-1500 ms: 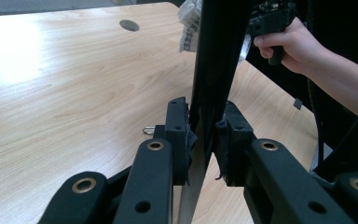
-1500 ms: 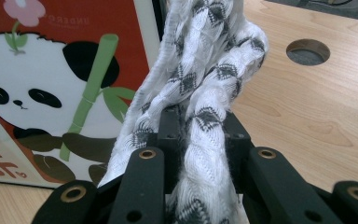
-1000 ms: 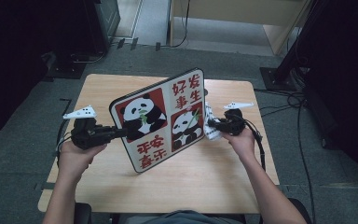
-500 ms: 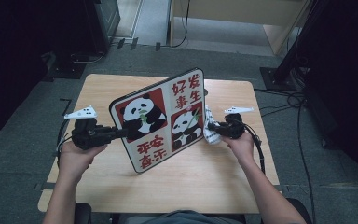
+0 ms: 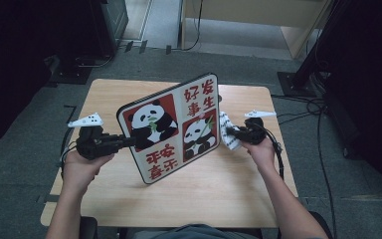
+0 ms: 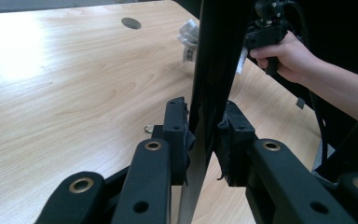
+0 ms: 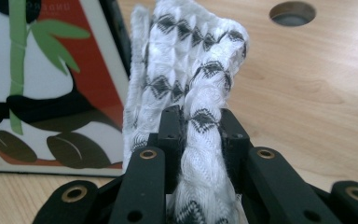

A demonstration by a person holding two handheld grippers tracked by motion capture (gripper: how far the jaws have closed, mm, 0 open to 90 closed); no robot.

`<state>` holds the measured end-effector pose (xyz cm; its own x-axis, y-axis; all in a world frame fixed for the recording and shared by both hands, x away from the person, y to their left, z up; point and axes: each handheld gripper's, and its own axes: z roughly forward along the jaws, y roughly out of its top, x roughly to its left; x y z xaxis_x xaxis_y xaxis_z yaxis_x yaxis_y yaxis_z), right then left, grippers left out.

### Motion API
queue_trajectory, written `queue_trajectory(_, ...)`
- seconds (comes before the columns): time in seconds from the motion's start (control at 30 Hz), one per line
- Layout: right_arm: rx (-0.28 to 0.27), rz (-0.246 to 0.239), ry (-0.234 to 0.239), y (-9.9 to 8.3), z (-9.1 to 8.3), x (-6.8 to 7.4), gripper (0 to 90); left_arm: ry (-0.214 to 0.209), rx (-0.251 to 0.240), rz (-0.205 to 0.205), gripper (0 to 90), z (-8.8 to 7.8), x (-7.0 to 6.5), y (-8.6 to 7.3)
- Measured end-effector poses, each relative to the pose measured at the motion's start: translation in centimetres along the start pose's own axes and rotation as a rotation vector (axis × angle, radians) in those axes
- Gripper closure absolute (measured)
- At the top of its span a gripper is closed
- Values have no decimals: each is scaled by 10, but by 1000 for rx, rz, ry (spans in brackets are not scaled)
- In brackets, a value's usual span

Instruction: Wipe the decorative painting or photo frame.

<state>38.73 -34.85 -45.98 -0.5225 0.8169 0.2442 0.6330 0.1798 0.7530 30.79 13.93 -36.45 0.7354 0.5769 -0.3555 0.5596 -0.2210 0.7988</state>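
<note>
A large flat board (image 5: 171,127) printed with pandas and red characters stands tilted on its lower edge on the wooden table (image 5: 219,194). My left gripper (image 5: 134,142) is shut on the board's left edge. In the left gripper view the pads (image 6: 179,126) pinch the dark edge of the board (image 6: 214,56). My right gripper (image 5: 234,132) is shut on a white cloth with black diamonds (image 5: 228,142), held against the board's right edge. In the right gripper view the cloth (image 7: 191,60) rises from the right gripper (image 7: 199,121), beside the board (image 7: 51,93).
The table has a round cable hole (image 7: 292,12) at its far side, also seen as the hole (image 6: 130,22) in the left gripper view. Grey carpet surrounds the table, with cables (image 5: 303,107) and dark equipment at the right and back.
The right gripper and its cloth have shifted slightly along the board's right edge. The board and the left gripper have stayed where they were.
</note>
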Motion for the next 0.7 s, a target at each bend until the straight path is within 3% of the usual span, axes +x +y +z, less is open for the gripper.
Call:
queue_trajectory(0.27,0,-21,-54,7,-1,-12,764,10,-5,-5,754,0,-1,-1)
queue_trajectory(0.43,-10,7,-65,11,2,-22,764,14,-8,-11,750,0,-2,-1)
queue_trajectory(0.6,-17,-19,-120,16,5,-35,764,22,-6,-20,746,0,-2,-2)
queue_trajectory(0.7,-37,18,-118,16,6,-44,765,29,-3,-24,742,1,-3,-4)
